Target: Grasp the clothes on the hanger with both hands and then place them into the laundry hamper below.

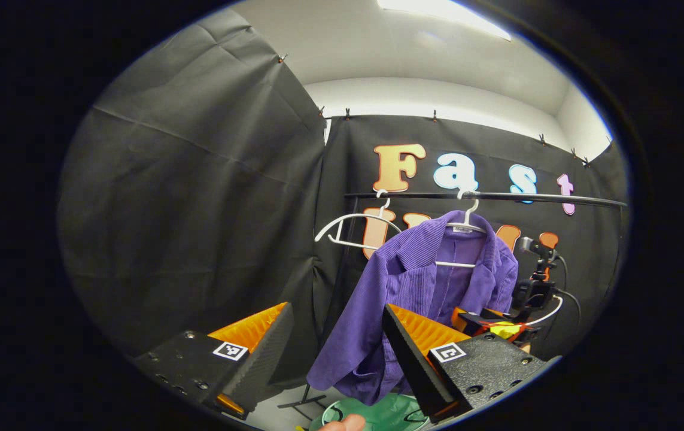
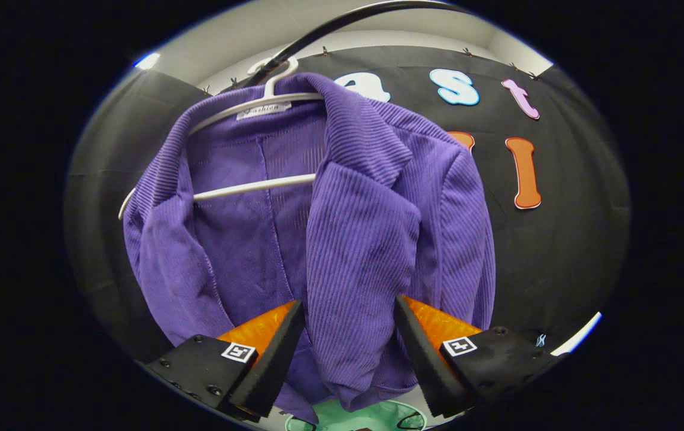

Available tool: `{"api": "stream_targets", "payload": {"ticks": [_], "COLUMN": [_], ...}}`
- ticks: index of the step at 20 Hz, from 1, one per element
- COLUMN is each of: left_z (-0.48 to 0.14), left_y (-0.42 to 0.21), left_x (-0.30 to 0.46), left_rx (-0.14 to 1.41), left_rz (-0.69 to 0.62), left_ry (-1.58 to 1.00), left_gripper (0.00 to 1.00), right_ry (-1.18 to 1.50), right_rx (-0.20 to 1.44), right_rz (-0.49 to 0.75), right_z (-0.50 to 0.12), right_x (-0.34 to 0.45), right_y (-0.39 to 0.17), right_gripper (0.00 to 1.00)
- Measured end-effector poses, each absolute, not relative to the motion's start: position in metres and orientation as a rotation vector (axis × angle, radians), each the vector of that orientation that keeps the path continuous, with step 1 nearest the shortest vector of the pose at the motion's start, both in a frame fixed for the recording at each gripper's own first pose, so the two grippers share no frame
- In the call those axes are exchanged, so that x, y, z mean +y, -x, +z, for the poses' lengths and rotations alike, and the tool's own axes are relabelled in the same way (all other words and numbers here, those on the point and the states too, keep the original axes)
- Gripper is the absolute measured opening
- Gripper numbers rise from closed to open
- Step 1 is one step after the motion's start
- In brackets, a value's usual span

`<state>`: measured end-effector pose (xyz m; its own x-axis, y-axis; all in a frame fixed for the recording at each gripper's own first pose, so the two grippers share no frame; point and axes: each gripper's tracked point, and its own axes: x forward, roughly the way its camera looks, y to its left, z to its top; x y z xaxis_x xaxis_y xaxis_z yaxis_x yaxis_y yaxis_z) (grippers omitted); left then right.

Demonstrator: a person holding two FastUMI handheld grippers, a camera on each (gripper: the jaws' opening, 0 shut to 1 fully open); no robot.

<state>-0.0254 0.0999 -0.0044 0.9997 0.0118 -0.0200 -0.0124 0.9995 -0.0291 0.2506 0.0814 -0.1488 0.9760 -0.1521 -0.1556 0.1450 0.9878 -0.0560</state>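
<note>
A purple corduroy jacket point(image 1: 413, 281) hangs open on a white hanger point(image 1: 466, 222) from a black rail point(image 1: 497, 196). My left gripper point(image 1: 337, 308) is open and short of the jacket, with its left hem beyond the fingertips. The other gripper point(image 1: 497, 326) shows at the jacket's right side. In the right gripper view the jacket point(image 2: 365, 215) is very close on its hanger point(image 2: 252, 187). My right gripper point(image 2: 349, 301) stands open astride the jacket's front panel, with gaps on both sides of the cloth. The green laundry hamper point(image 1: 377, 413) point(image 2: 353, 417) sits below the jacket.
An empty white hanger point(image 1: 353, 227) hangs on the rail to the left of the jacket. The rack's black upright and foot point(image 1: 309, 398) stand near the hamper. Black cloth walls close in at the left and back. A fingertip point(image 1: 343, 424) pokes in at the bottom edge.
</note>
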Motion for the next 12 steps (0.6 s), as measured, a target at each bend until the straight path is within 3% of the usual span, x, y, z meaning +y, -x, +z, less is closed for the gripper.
{"api": "stream_targets", "payload": {"ticks": [3,6,9,12], "left_z": [-0.014,-0.027,-0.041,-0.061], "left_y": [0.023,0.016,0.006,-0.006], "left_x": [0.103,0.088,0.051,-0.001], "left_rx": [0.052,0.078,0.092,0.112], "left_rz": [-0.029,-0.063,-0.095,-0.132], "left_ry": [0.026,0.035,0.076,0.131], "left_gripper": [0.92,0.96,0.95,0.96], "right_ry": [0.074,0.053,0.005,-0.014], "right_rx": [0.172,0.149,0.127,0.112], "right_rz": [-0.202,-0.23,-0.156,-0.017], "right_z": [-0.155,-0.145,-0.126,-0.104], "right_x": [0.062,0.035,0.02,0.018], "right_y": [-0.255,-0.247,-0.223,-0.198], "right_gripper": [0.97,0.57,0.16,0.15]}}
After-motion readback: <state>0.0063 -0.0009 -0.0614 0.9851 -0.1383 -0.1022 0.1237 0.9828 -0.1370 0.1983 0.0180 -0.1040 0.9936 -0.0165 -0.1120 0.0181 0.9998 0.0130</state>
